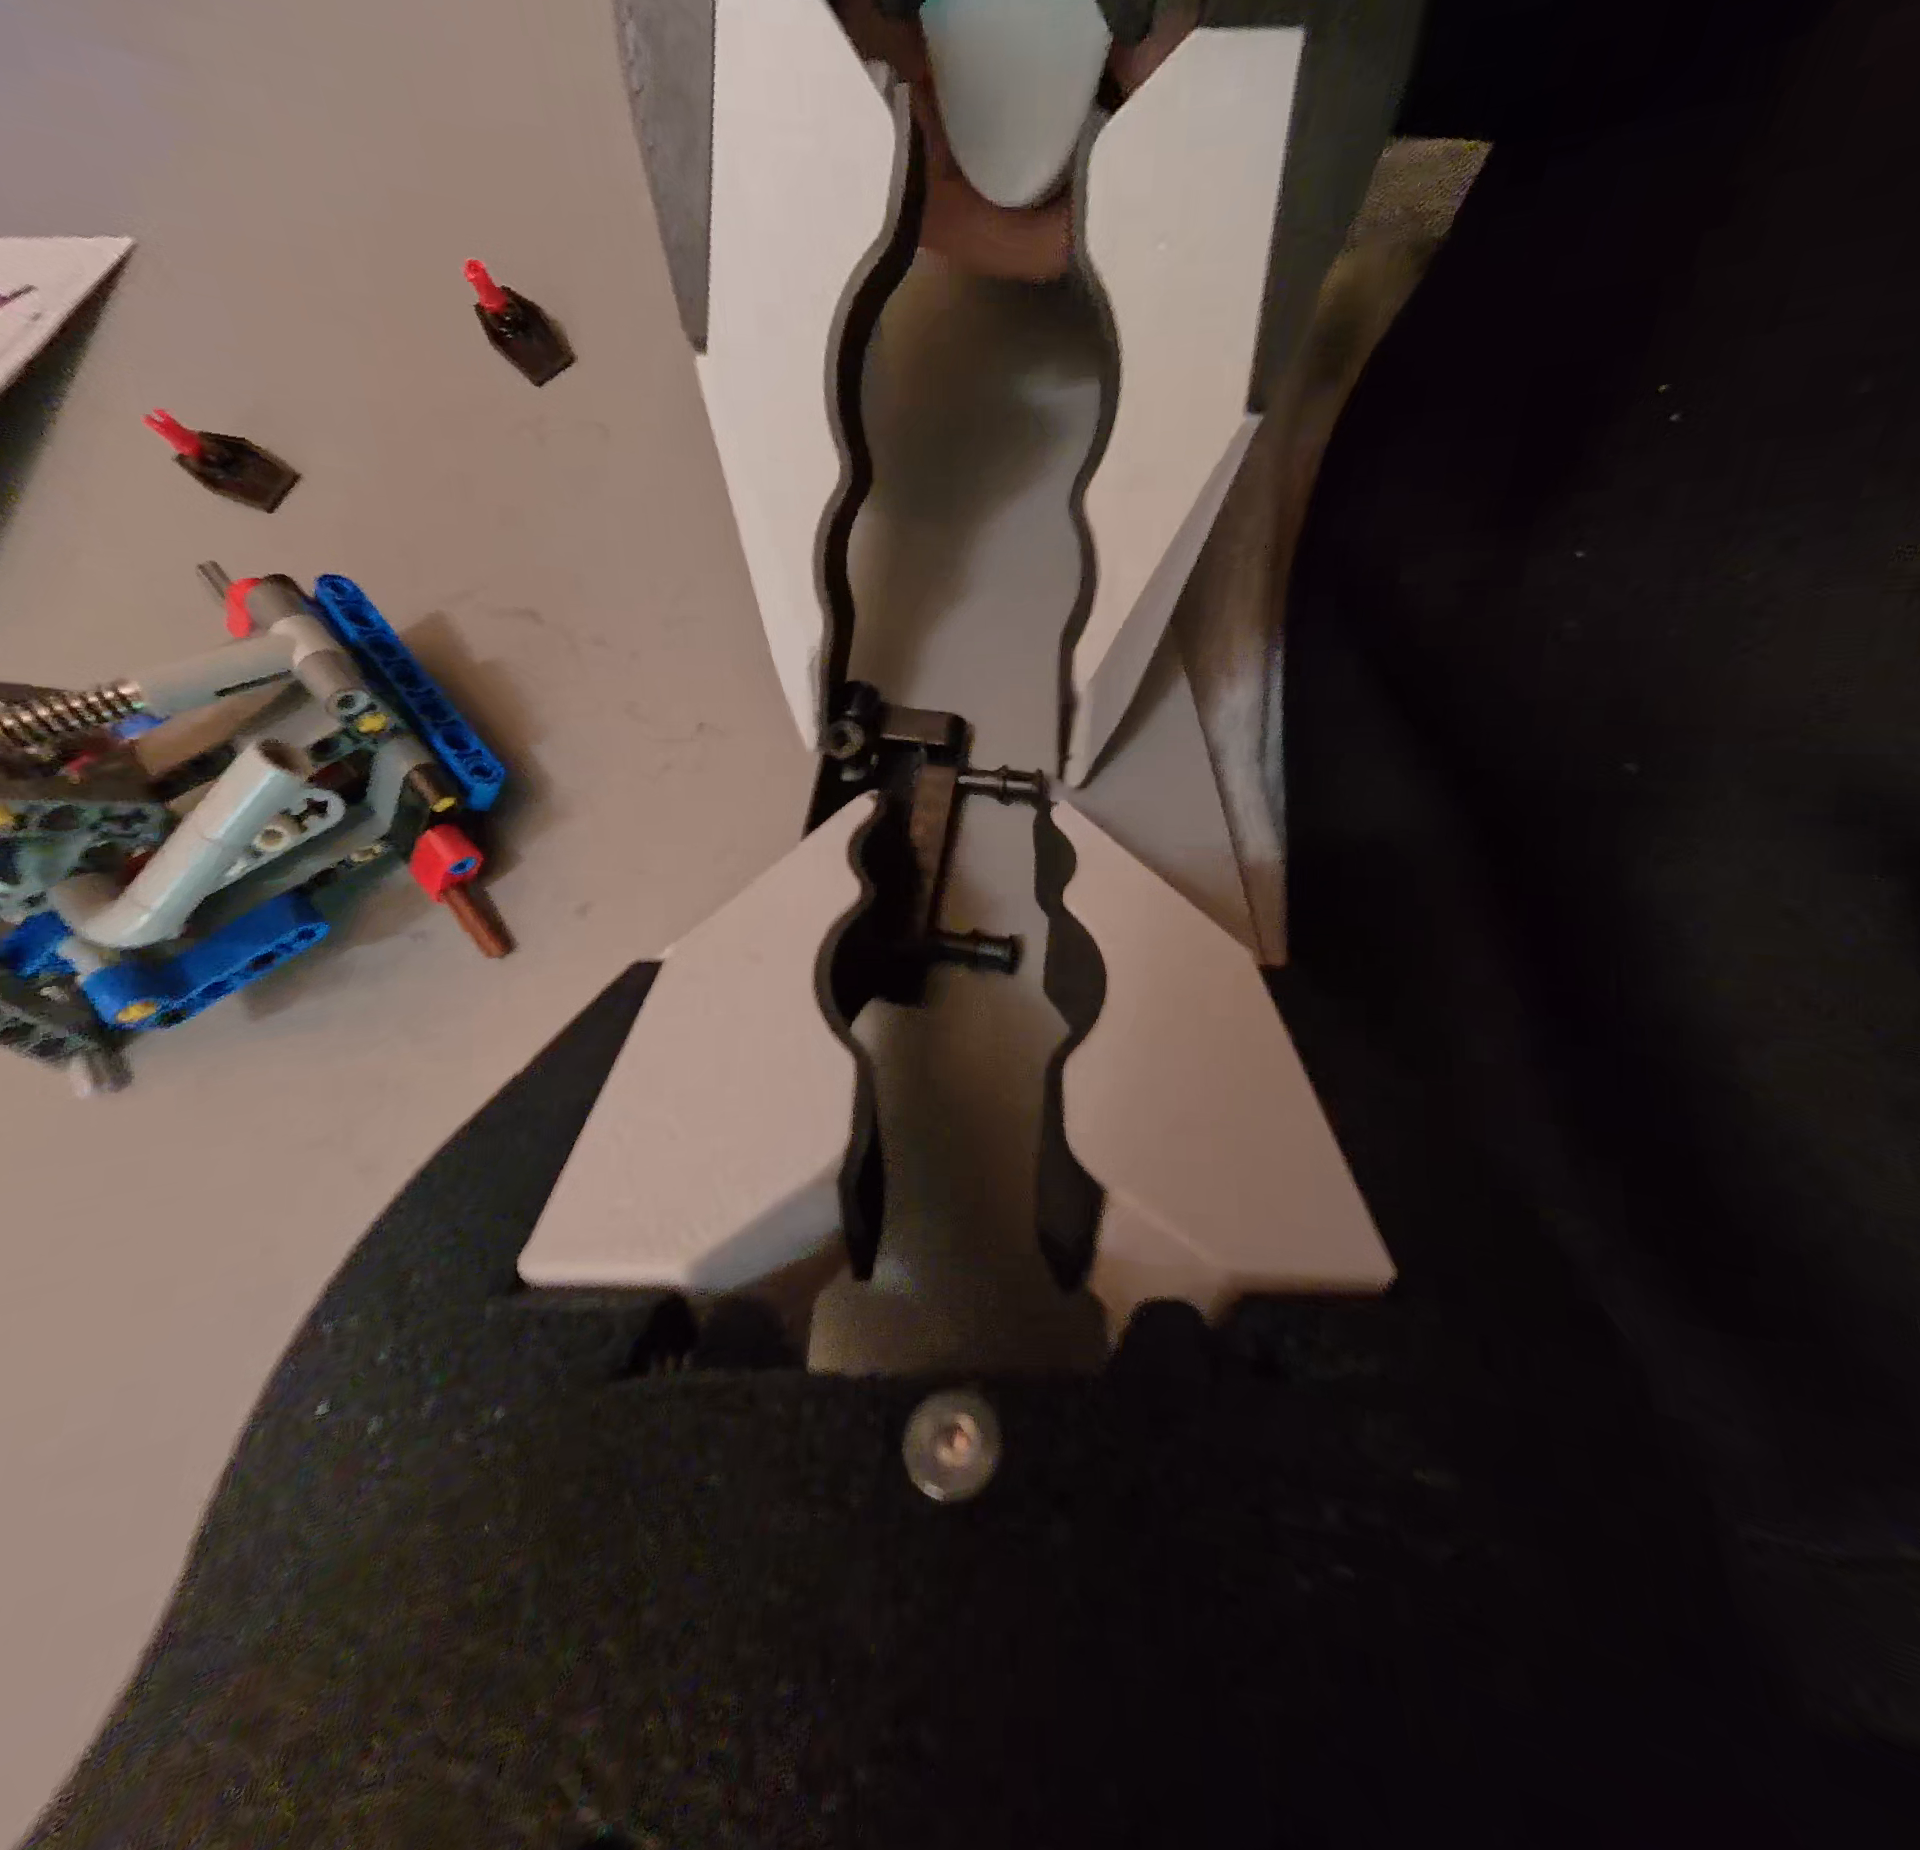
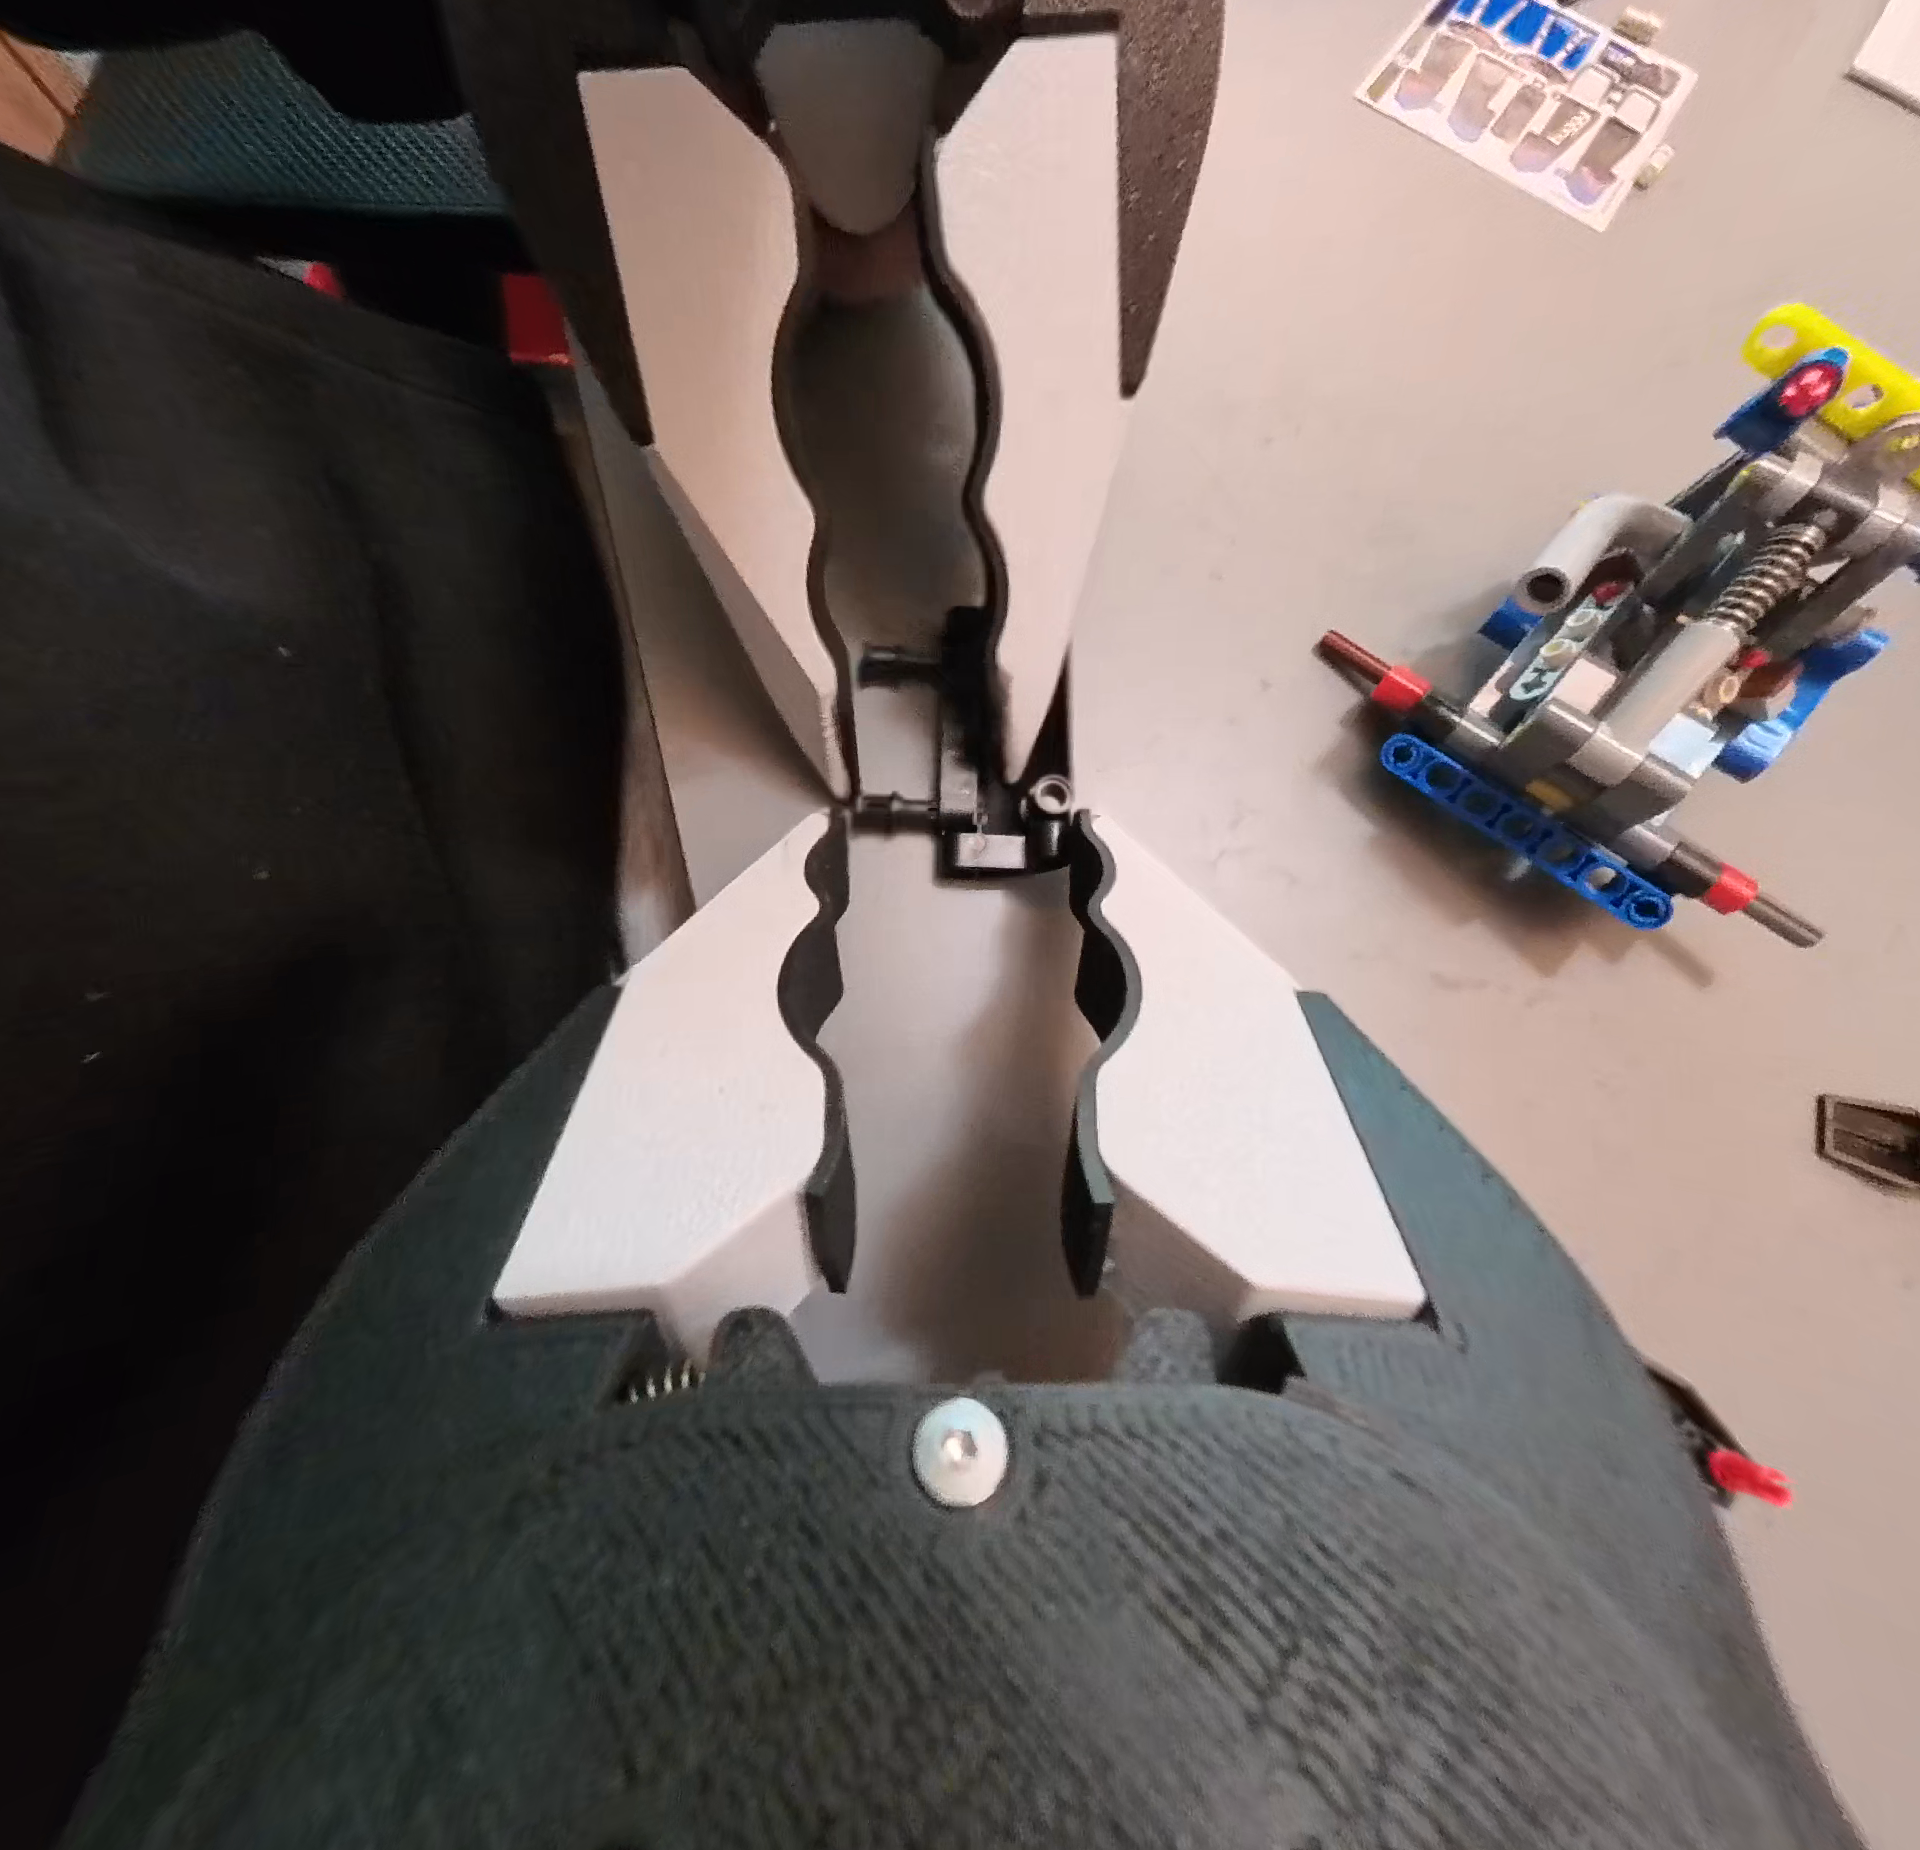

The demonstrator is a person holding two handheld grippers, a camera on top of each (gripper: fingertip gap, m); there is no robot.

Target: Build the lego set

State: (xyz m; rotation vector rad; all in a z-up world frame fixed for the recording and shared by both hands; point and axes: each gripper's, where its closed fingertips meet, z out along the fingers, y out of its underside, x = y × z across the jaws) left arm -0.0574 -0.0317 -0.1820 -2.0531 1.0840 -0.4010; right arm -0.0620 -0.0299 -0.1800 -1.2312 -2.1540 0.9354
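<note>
Linkage piece of black plastic, a short beam with two pins and a small socket end, sits where the two tongs meet tip to tip just above the pale table.

The right gripper clamps it across its very tips: one pin end presses on its 9 o'clock fingertip and the socket end on its 3 o'clock fingertip, jaws fairly wide. The left gripper stands partly open around the same linkage piece. The beam lies along its 9 o'clock pad, while the nearer pin stops short of the 3 o'clock pad with a sliver of table showing between.

In the left wrist view the table edge runs close by at 3 o'clock, with darkness beyond, so the open surface lies toward 9 o'clock. There a blue and grey brick model with a spring rests well apart. Two small dark parts with red pins lie at 10 o'clock, and a paper corner sits at the edge.

In the right wrist view dark fabric crowds 9 o'clock. At 1 o'clock lies a sticker sheet, and at 3 o'clock a dark flat part.
</note>
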